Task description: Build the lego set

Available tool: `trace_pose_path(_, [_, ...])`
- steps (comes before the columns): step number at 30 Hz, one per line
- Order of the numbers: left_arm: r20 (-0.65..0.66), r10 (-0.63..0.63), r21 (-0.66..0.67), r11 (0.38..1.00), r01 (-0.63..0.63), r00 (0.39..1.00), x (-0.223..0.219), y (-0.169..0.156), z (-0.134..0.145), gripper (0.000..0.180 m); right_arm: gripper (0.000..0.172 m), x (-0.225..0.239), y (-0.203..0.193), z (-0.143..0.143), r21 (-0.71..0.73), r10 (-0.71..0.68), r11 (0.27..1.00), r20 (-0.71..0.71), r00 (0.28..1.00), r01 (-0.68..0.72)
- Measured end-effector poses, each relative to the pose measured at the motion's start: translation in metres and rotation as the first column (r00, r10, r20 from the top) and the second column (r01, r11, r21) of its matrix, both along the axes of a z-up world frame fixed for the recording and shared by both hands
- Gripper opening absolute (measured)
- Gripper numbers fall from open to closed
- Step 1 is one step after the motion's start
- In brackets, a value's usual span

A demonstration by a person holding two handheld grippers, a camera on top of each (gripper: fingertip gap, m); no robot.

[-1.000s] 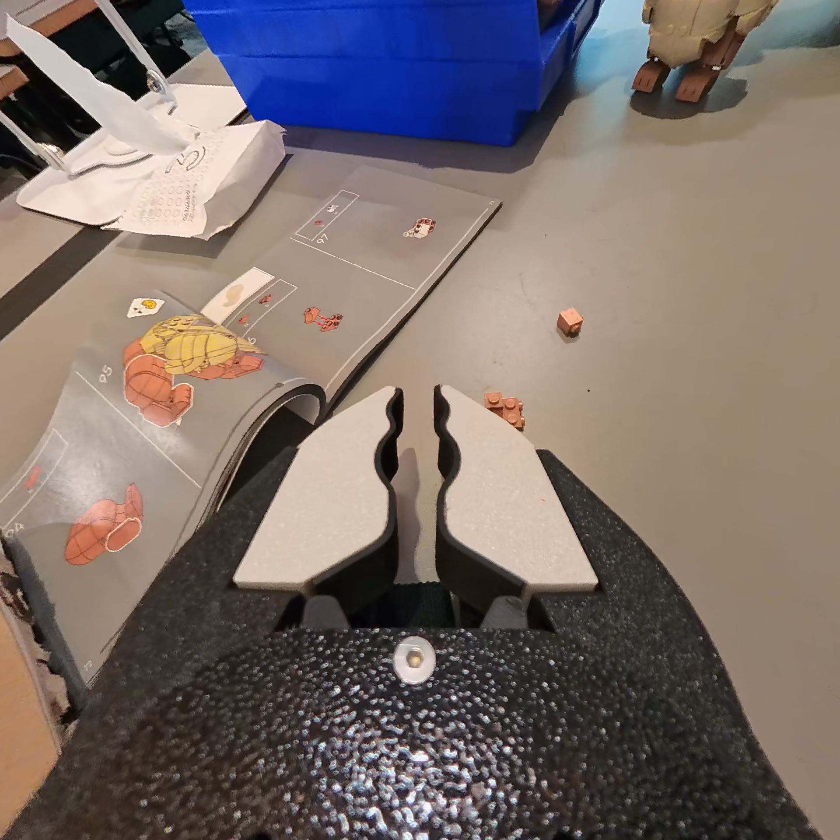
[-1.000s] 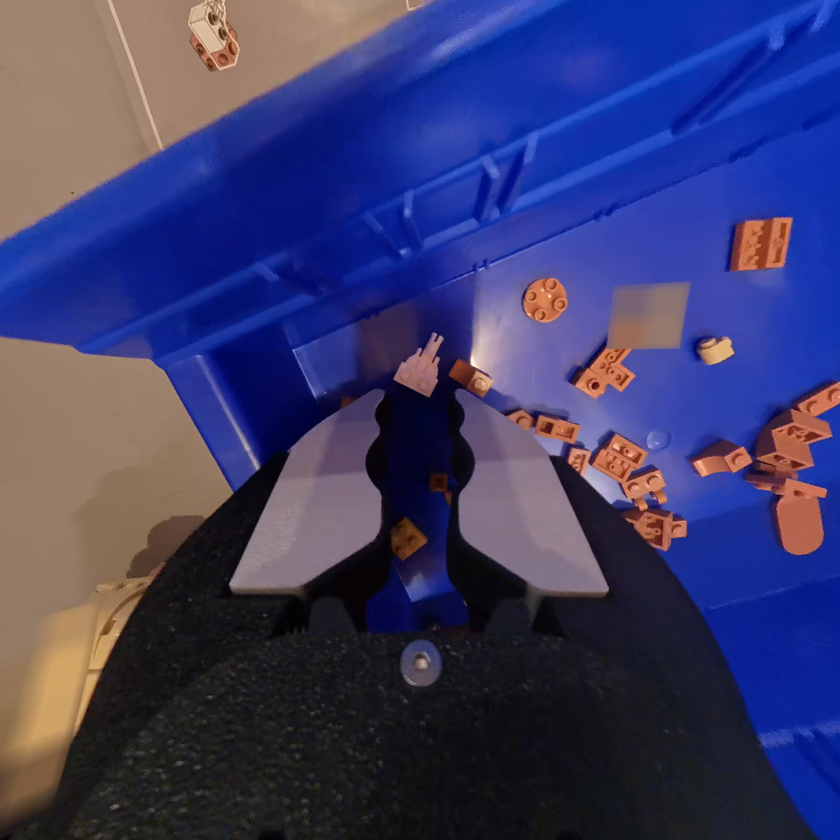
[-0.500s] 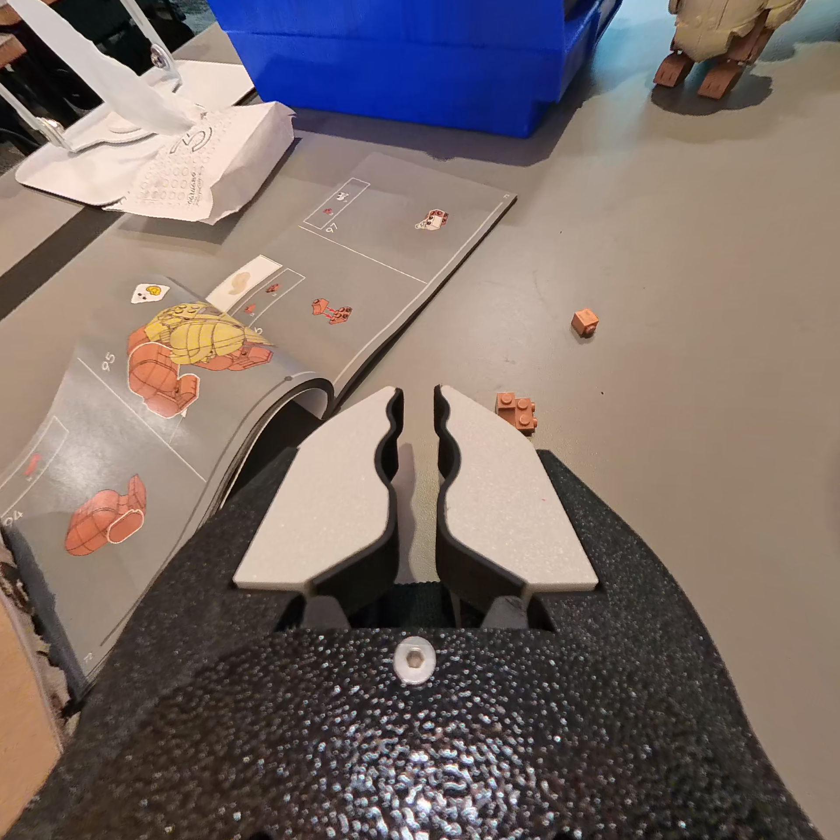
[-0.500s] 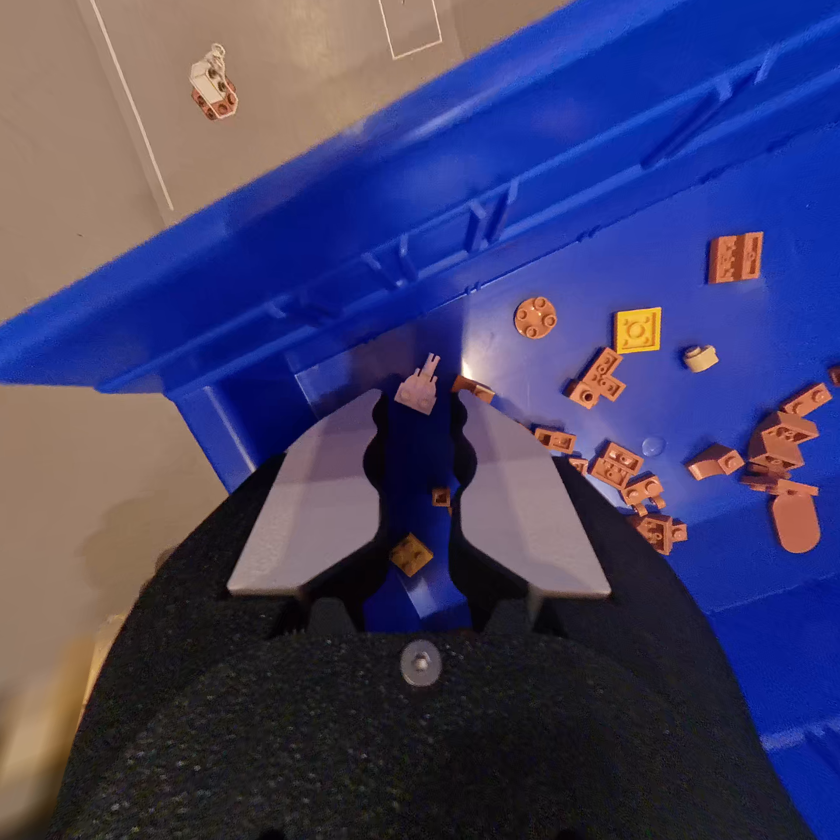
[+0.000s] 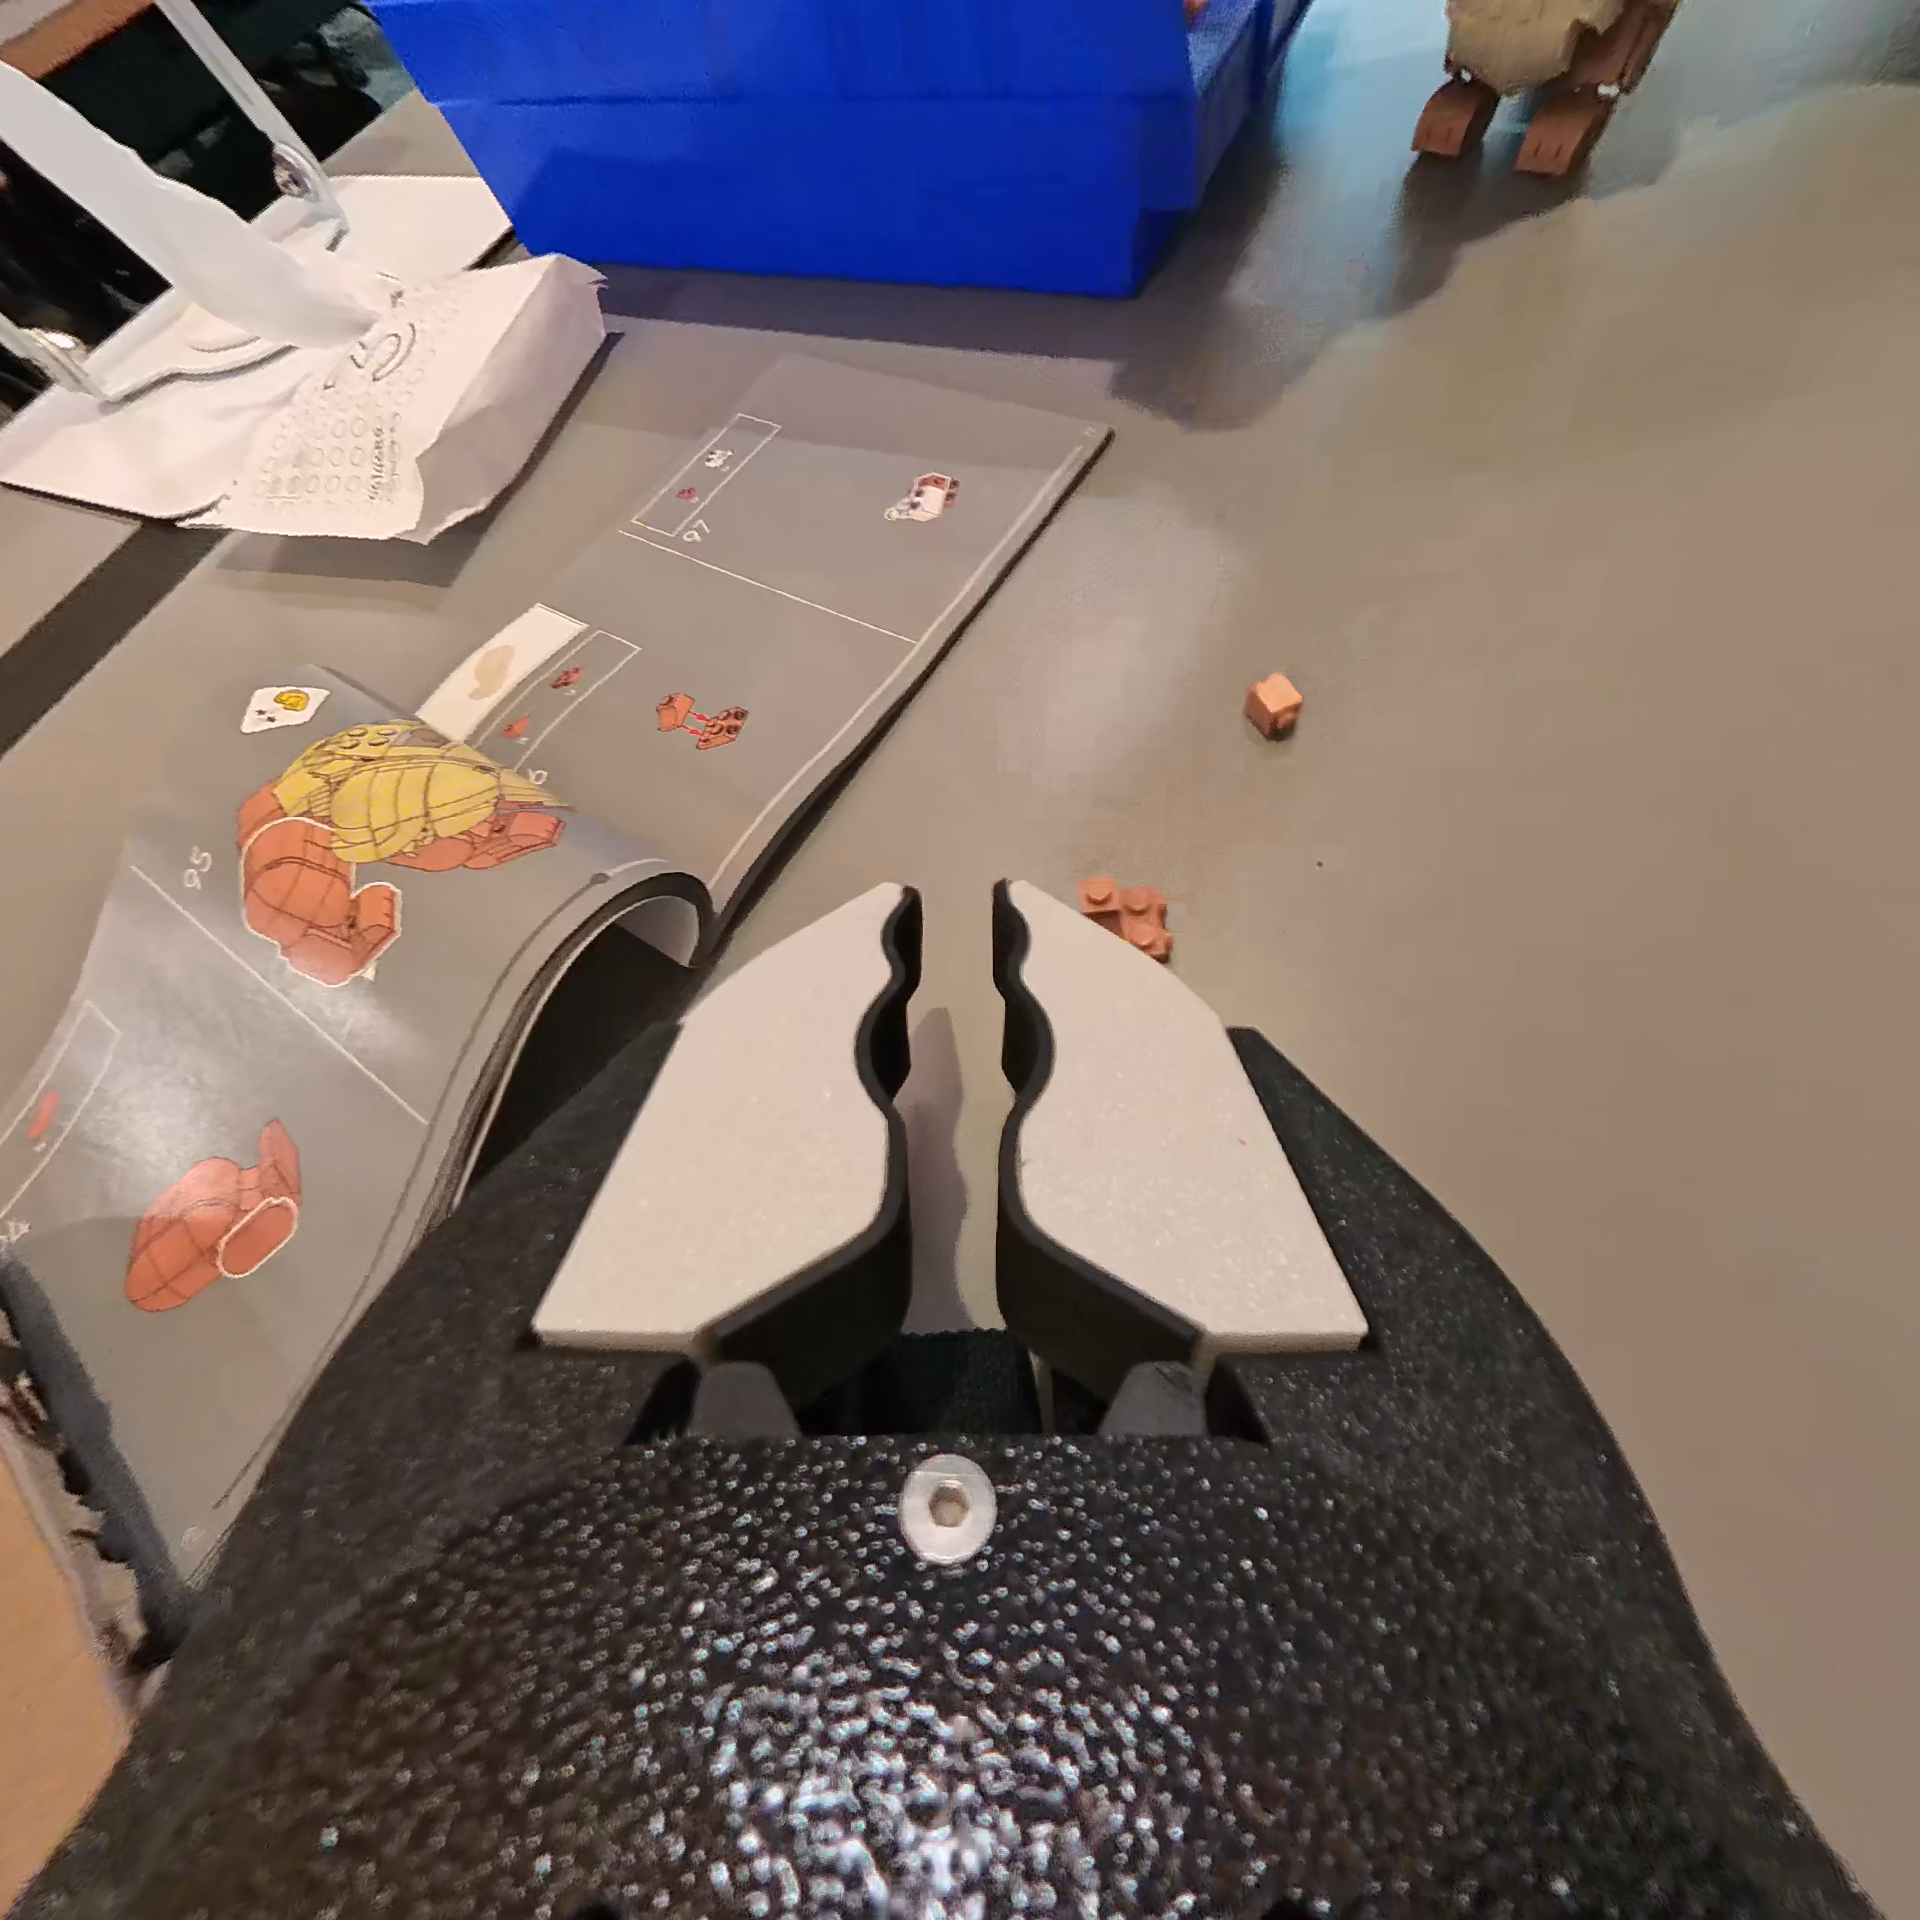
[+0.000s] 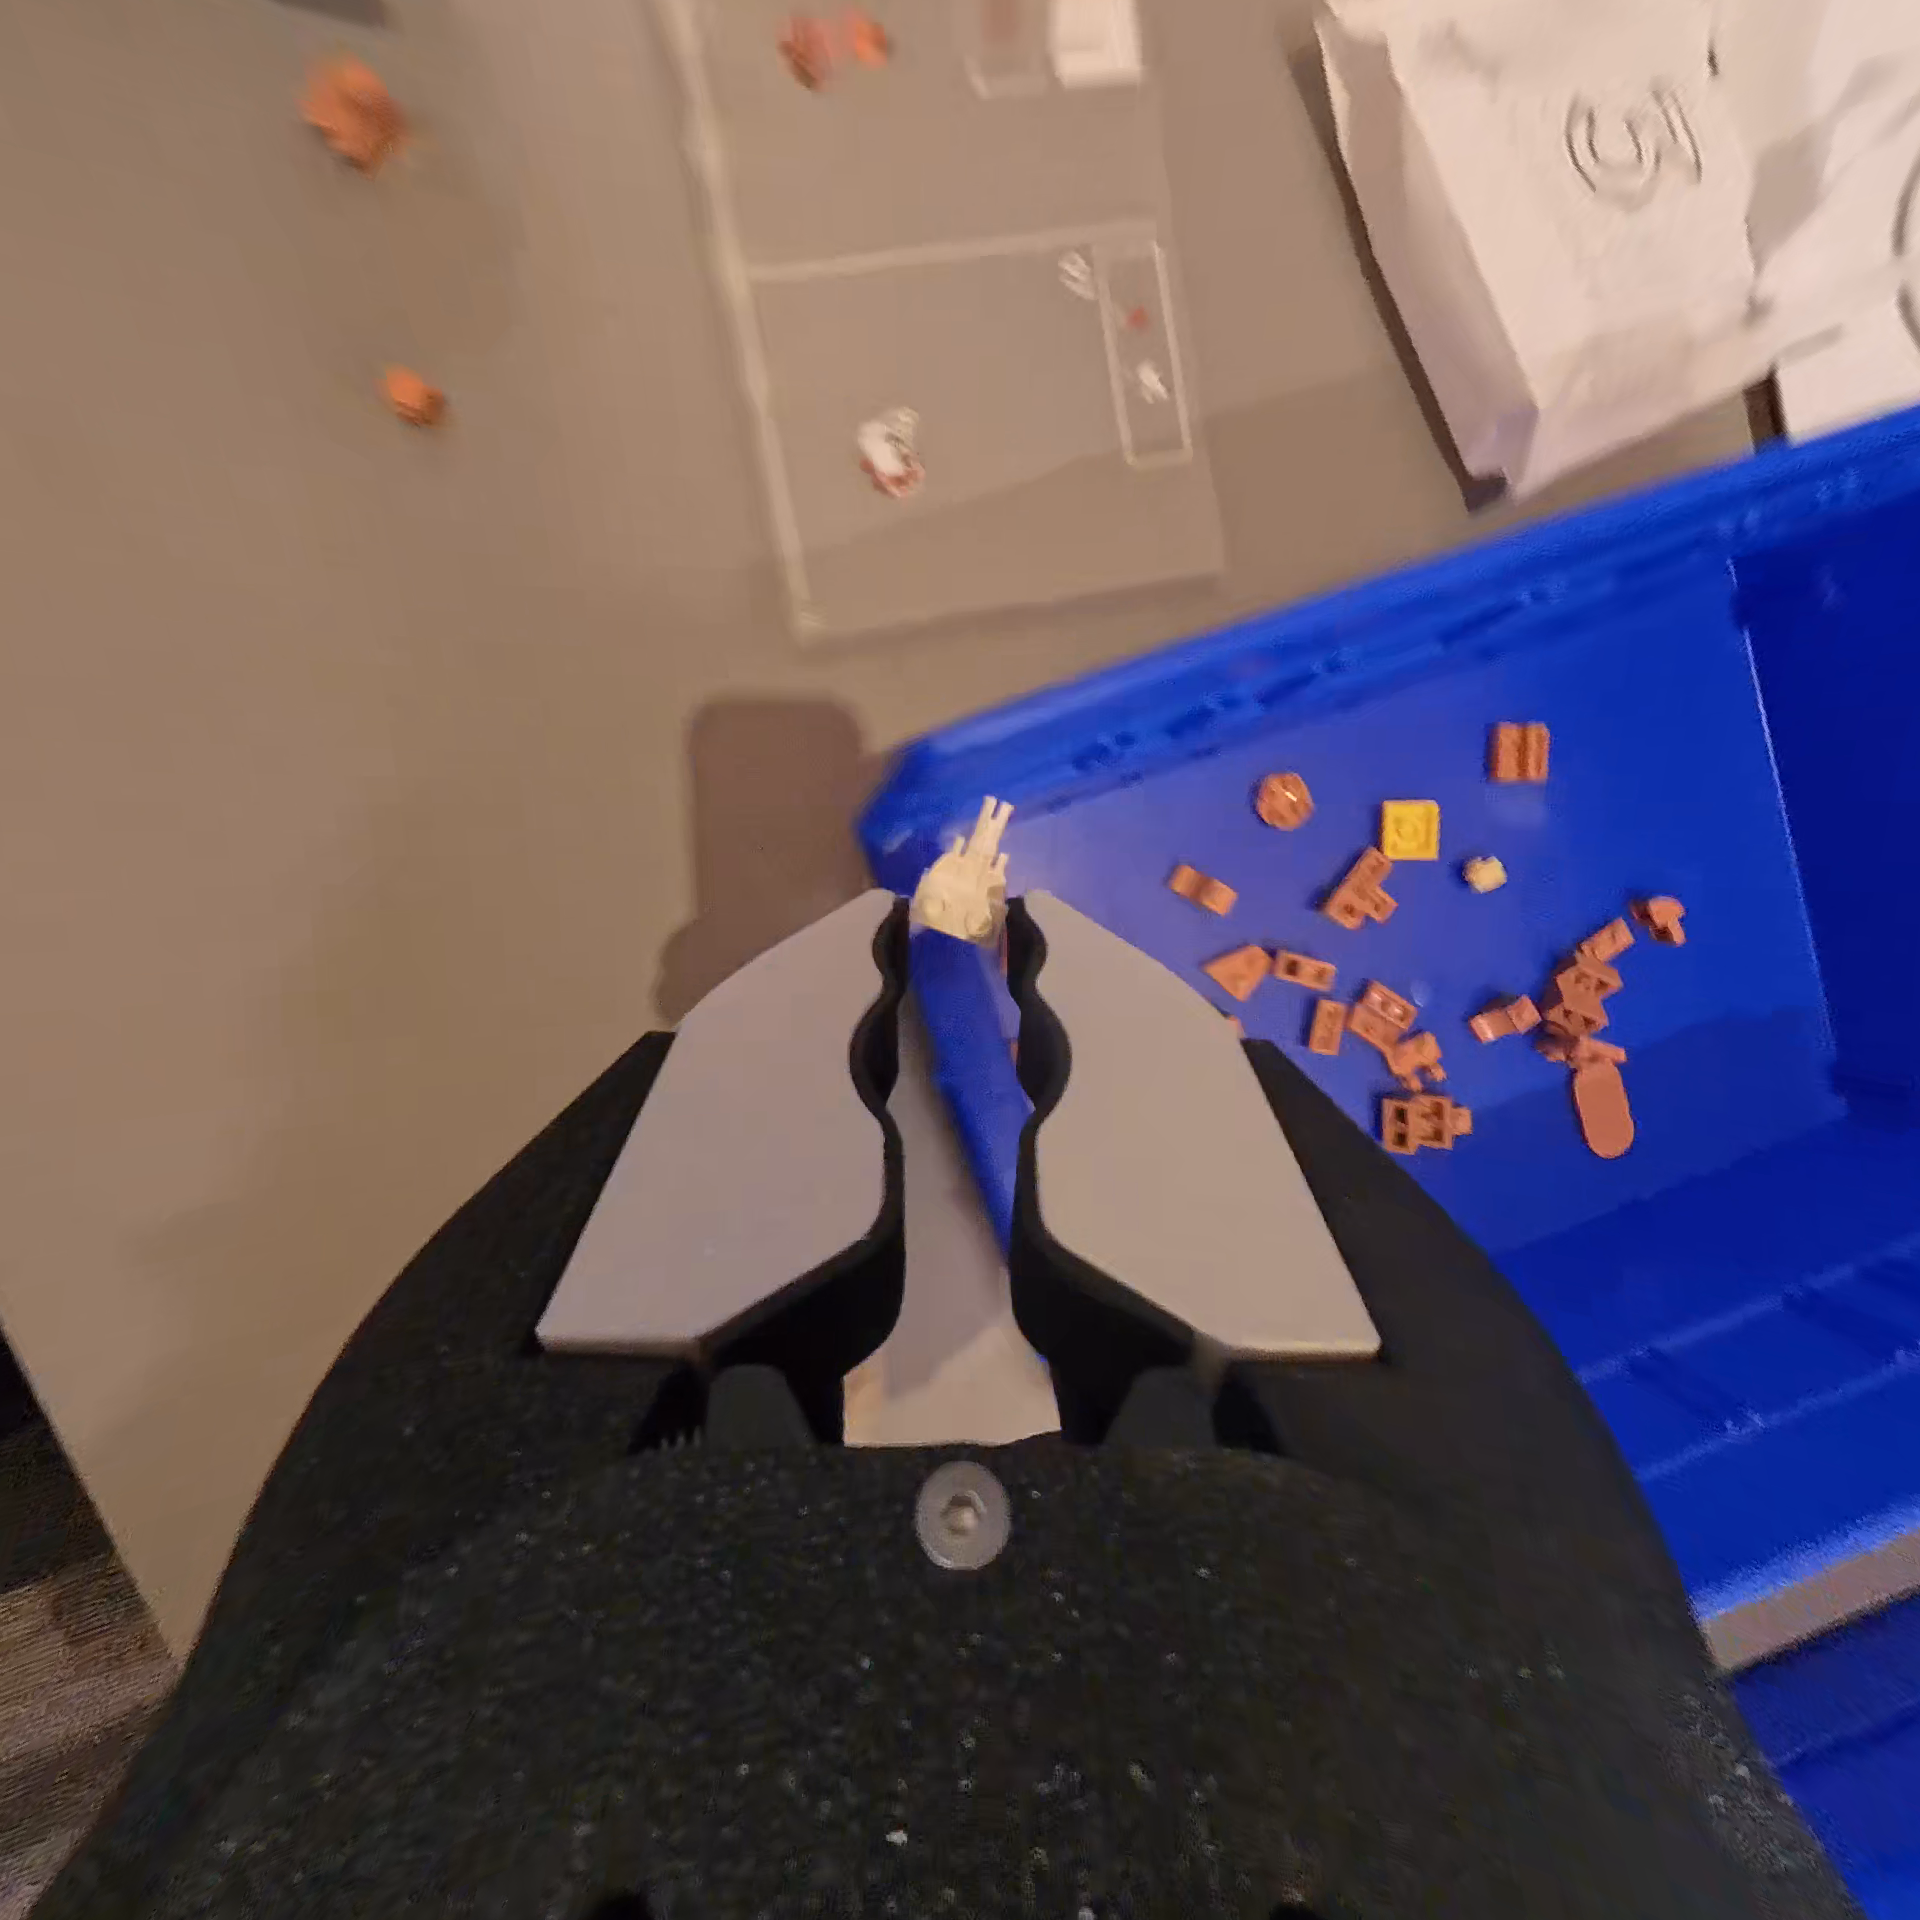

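A small cream brick piece (image 6: 961,894) is sitting pinched at the fingertips of the right gripper (image 6: 958,909), over the rim of a blue bin (image 6: 1351,665) holding loose brown bricks (image 6: 1382,1013). The left gripper (image 5: 956,899) is hovering slightly parted with nothing between its tips, over the grey table (image 5: 1558,831), just beside a brown plate (image 5: 1127,914) and an open instruction booklet (image 5: 727,623)

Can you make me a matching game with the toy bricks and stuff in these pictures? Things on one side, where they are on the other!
Things:
1. small cream brick piece
2. yellow square brick
3. little brown cube brick
4. open instruction booklet

Places:
A. lying inside the blue bin
B. alone on the grey table
C. at the tips of the right tool
D. flat on the table, left of the left tool

Pairs: 1-C, 2-A, 3-B, 4-D
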State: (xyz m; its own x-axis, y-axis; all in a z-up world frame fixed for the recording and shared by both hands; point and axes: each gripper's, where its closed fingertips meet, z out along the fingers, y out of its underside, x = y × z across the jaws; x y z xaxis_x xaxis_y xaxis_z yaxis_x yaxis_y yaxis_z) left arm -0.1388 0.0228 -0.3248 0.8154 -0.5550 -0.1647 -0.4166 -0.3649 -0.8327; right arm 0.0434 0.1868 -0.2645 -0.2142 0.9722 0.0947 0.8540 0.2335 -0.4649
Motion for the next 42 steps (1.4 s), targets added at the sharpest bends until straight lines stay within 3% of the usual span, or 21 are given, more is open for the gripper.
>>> trace_pose_path(3, [-0.022, -0.043, -0.032, 0.999, 0.042, 0.999, 0.007, -0.005, -0.006, 0.015, 0.018, -0.003, -0.046, -0.002, 0.026, 0.085, 0.996, 0.011, 0.996, -0.086])
trace_pose_path(7, [-0.077, -0.096, -0.054, 0.994, 0.092, 0.992, 0.014, -0.011, -0.013, 0.019, 0.018, -0.017, -0.103, -0.032, 0.015, 0.187, 0.982, 0.048, 0.981, -0.188])
trace_pose_path(11, [-0.107, -0.125, -0.073, 0.99, 0.118, 0.986, 0.018, -0.015, -0.017, 0.021, 0.017, -0.039, -0.128, -0.064, -0.024, 0.208, 0.978, 0.048, 0.977, -0.207])
trace_pose_path(21, [-0.102, -0.141, -0.132, 0.983, 0.127, 0.985, 0.026, -0.017, -0.023, 0.021, 0.018, -0.066, -0.126, -0.091, -0.069, 0.152, 0.986, -0.001, 0.988, -0.152])
trace_pose_path(32, [-0.102, -0.124, -0.146, 0.983, 0.108, 0.987, 0.024, -0.014, -0.024, 0.01, 0.031, -0.061, -0.121, -0.085, -0.058, 0.116, 0.991, -0.051, 0.992, -0.119])
trace_pose_path(42, [-0.037, -0.133, -0.19, 0.974, 0.123, 0.99, 0.032, -0.019, -0.024, 0.008, 0.028, -0.048, -0.141, -0.067, -0.127, 0.027, 0.99, -0.231, 0.972, -0.057])
